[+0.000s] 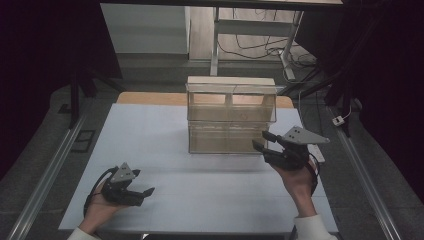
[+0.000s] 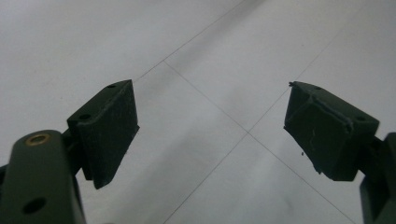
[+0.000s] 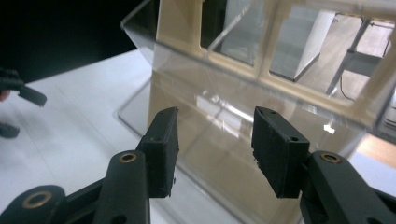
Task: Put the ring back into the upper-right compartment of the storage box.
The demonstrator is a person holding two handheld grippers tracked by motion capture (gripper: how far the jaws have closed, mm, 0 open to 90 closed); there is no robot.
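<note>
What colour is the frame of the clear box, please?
Cream frame, seen best in the right gripper view.

Left gripper [image 1: 142, 194] and right gripper [image 1: 261, 141] both gape, empty.

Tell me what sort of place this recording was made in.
Probably a lab or workshop test station: a white-covered table bearing a clear plastic two-tier box, metal rails along the floor, and loose cables by a desk frame behind.

Clear glossy plastic bin [image 1: 231, 125] — matt tabletop [image 1: 150, 150]
</note>
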